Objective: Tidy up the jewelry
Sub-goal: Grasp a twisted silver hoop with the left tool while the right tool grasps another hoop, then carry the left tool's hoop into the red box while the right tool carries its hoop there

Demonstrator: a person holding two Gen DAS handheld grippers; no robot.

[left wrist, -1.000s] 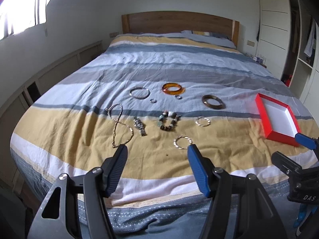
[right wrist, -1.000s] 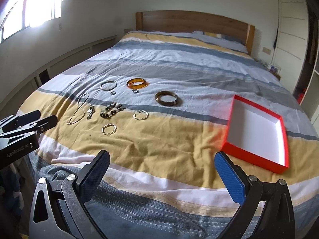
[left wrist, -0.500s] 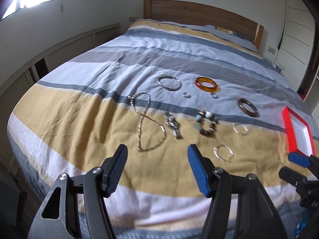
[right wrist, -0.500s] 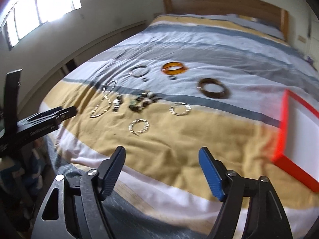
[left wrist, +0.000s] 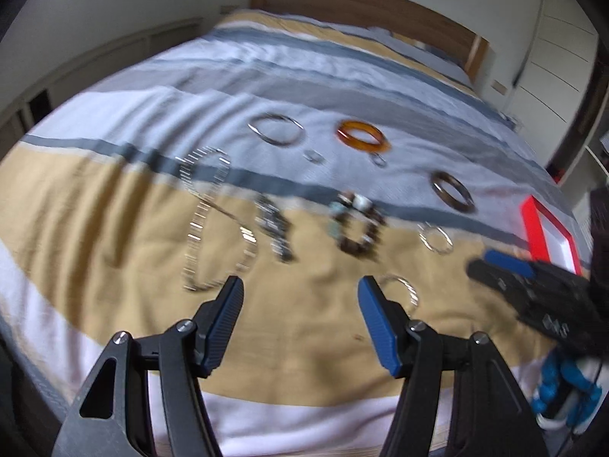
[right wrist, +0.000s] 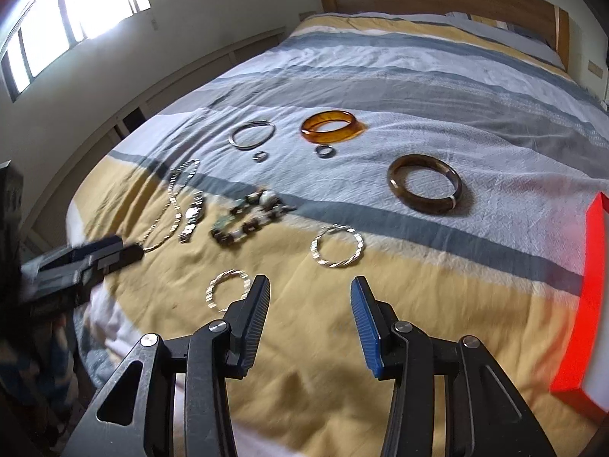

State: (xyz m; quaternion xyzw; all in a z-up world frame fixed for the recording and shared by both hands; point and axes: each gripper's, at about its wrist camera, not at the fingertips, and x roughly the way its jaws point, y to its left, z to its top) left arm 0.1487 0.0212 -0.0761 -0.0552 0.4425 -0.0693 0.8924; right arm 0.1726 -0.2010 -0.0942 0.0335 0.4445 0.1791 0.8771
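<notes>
On the bed (right wrist: pixel 418 87) the jewelry lies in loose rows, with the red box (right wrist: pixel 582 297) off to the right, nearer the right gripper (right wrist: pixel 310 301). Both grippers hover empty with jaws wide apart; the left gripper (left wrist: pixel 300 299) sits just short of the necklace (left wrist: pixel 213 224). Two twisted hoops lie closest: the near hoop (right wrist: pixel 226 288) lies flat between the two grippers, just left of the right one's fingers, while the far hoop (right wrist: pixel 337 245) is straight ahead of the right gripper, probably its easiest first pick.

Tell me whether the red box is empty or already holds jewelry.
Cannot tell for certain. The red box shows only a bare white sliver at the frame edge; every visible piece, like the amber bangle, lies on the bedspread.
</notes>
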